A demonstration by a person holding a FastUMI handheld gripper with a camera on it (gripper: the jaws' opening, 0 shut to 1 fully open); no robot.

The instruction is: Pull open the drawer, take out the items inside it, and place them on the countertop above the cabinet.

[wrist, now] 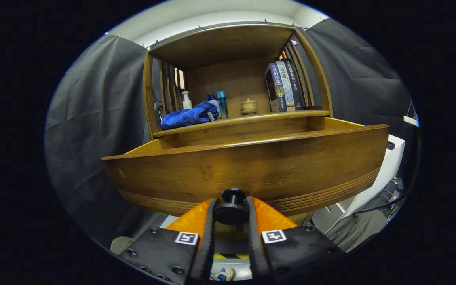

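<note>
Fingers [231, 215] clamped on knob [232, 208] — drawer [247, 166] out | book spines [285, 85] lettered, unreadable

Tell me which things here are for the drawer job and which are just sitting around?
For the job:
- drawer, pulled partly open
- its round knob, pinched between the tool fingers
- countertop above it

Just lying about:
- blue towel
- bottles
- small lidded cup
- books
</note>
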